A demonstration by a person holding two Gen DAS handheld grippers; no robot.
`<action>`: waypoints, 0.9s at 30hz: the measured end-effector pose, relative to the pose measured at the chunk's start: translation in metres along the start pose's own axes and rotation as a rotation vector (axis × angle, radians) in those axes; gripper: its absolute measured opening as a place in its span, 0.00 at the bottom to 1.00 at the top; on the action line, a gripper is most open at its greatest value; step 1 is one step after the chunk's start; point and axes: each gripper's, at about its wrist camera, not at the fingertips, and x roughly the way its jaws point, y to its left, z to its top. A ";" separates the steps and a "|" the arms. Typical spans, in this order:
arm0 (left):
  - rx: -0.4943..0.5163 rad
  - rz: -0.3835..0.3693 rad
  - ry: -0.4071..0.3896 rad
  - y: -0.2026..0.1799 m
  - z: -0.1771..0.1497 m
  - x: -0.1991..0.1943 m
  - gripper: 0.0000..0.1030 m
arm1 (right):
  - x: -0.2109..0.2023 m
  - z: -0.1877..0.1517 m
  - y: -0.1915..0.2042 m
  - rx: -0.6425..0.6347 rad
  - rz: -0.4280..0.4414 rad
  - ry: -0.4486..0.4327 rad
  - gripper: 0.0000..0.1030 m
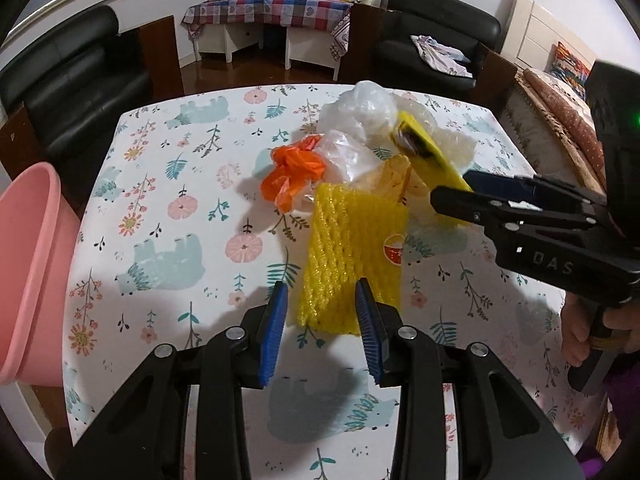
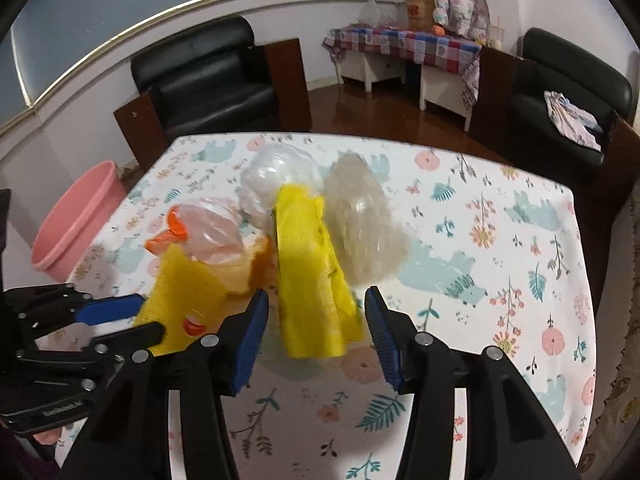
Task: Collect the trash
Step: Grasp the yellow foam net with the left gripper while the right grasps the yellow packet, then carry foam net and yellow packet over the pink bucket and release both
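Closing in on trash pile, frame centre | left tool (image 1: 322,328) released, straddling yellow foam net (image 1: 352,256) lying on surface (image 1: 160,200) | right tool (image 2: 316,332) released, straddling yellow wrapper (image 2: 312,276) | seat pads deep before clenching | pink bin (image 1: 28,272) left edge.

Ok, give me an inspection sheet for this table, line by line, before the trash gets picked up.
Surface: table under a floral cloth with bear prints.
Job's things: yellow foam net, orange bag, clear bags, yellow wrapper, bubble wrap, heaped mid-table; pink bin beside the table's edge.
Clutter: nothing seen.
Grippers: left gripper open, the net's near end between its fingers; right gripper open around the wrapper's end.
Cables: nothing seen.
Surroundings: black armchairs, side table with checked cloth.
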 end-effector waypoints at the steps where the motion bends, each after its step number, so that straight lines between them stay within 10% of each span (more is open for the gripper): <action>1: -0.004 -0.001 -0.001 0.000 0.000 0.000 0.34 | 0.000 -0.001 -0.001 0.006 0.000 -0.001 0.46; 3: 0.004 0.004 -0.011 -0.003 -0.002 -0.001 0.35 | 0.000 -0.005 -0.004 0.024 0.003 -0.001 0.24; 7: 0.032 0.001 -0.024 -0.008 -0.004 -0.003 0.34 | -0.012 -0.010 -0.013 0.076 0.030 -0.022 0.14; 11: 0.063 -0.027 -0.037 -0.014 -0.005 -0.006 0.08 | -0.035 -0.019 -0.018 0.118 0.047 -0.051 0.11; 27: 0.055 -0.080 -0.166 -0.008 0.005 -0.056 0.08 | -0.085 -0.030 -0.016 0.203 0.084 -0.120 0.10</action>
